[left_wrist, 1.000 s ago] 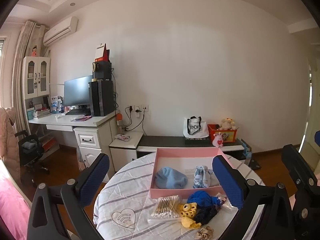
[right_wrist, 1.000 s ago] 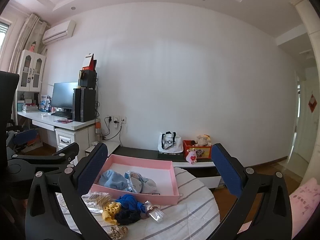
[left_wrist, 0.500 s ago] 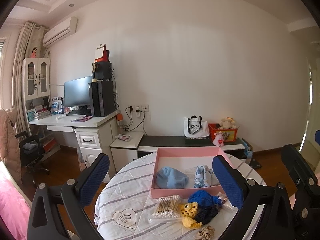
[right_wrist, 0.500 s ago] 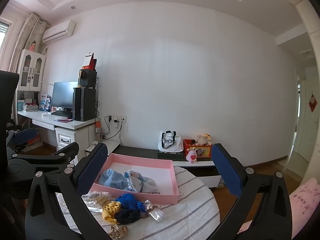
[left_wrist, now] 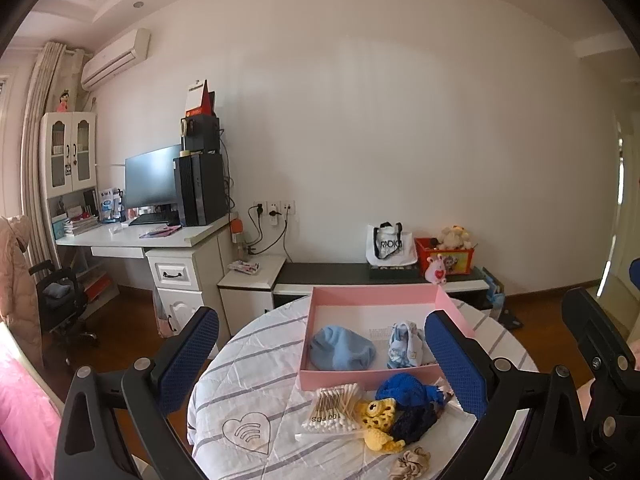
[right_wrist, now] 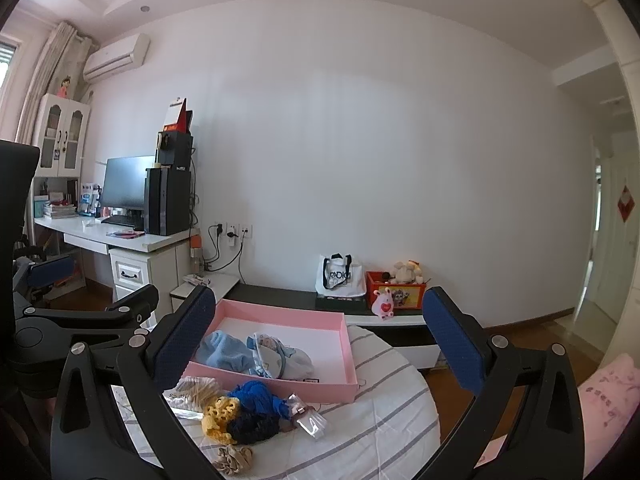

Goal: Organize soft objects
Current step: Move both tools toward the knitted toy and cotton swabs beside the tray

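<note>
A pink box [left_wrist: 360,293] [right_wrist: 348,344] stands on a round striped table [left_wrist: 248,364] [right_wrist: 384,412]. Inside lie a light blue hat [left_wrist: 342,349] [right_wrist: 224,350] and a patterned blue-white cloth [left_wrist: 406,344] [right_wrist: 280,356]. In front of the box lie a blue crochet piece [left_wrist: 402,386] [right_wrist: 256,394], a yellow crochet toy [left_wrist: 380,420] [right_wrist: 218,416], a dark navy piece [left_wrist: 416,420] [right_wrist: 254,426] and a beige scrunchie [left_wrist: 412,462] [right_wrist: 234,456]. My left gripper [left_wrist: 320,364] and right gripper [right_wrist: 320,360] are both open and empty, held above the table.
A bag of cotton swabs [left_wrist: 330,408] [right_wrist: 196,390] and a clear packet [right_wrist: 310,420] lie by the crochet pieces. A white desk [left_wrist: 160,236] with a monitor stands to the left, a low cabinet [left_wrist: 360,276] behind the table, a pink cushion [right_wrist: 600,392] at right.
Both views have shifted only slightly; the grippers stay open and nothing on the table has moved.
</note>
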A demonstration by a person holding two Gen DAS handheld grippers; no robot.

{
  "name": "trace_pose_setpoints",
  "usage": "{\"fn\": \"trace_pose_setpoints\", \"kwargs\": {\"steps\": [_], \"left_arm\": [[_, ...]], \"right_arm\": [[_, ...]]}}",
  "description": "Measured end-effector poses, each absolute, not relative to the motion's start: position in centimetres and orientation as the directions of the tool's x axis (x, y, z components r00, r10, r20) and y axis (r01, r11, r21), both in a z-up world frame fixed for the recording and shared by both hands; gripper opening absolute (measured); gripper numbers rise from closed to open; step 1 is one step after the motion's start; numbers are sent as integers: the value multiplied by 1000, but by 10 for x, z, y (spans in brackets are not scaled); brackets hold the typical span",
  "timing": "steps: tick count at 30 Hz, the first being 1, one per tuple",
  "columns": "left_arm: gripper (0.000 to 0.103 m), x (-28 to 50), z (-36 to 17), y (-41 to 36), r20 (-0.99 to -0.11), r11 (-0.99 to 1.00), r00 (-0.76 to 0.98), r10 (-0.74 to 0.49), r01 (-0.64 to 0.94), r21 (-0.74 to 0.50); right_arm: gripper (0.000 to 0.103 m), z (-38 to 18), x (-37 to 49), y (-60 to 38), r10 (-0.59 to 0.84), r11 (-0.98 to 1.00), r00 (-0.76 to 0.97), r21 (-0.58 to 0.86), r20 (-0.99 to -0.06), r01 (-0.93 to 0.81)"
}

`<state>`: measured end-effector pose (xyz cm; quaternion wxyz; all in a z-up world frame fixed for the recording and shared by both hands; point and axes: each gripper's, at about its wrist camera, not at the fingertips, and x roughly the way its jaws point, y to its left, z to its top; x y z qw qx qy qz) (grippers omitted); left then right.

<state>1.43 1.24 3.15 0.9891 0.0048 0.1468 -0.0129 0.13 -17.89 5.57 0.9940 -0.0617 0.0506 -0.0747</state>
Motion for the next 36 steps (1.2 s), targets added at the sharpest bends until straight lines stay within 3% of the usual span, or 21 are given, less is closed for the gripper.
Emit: {"fn": "trace_pose_setpoints", "kwargs": {"steps": [20,36], "left_arm": [[103,47,-3,46,-439,999,898,37,-26,31],[103,88,-60,100,-617,999,786,42,-37,21]], "right_arm": [[103,8,48,-156,-47,990,951,-143,-305,4],[103,-75,99,-132,21,998,795,-41,-607,-57]]}}
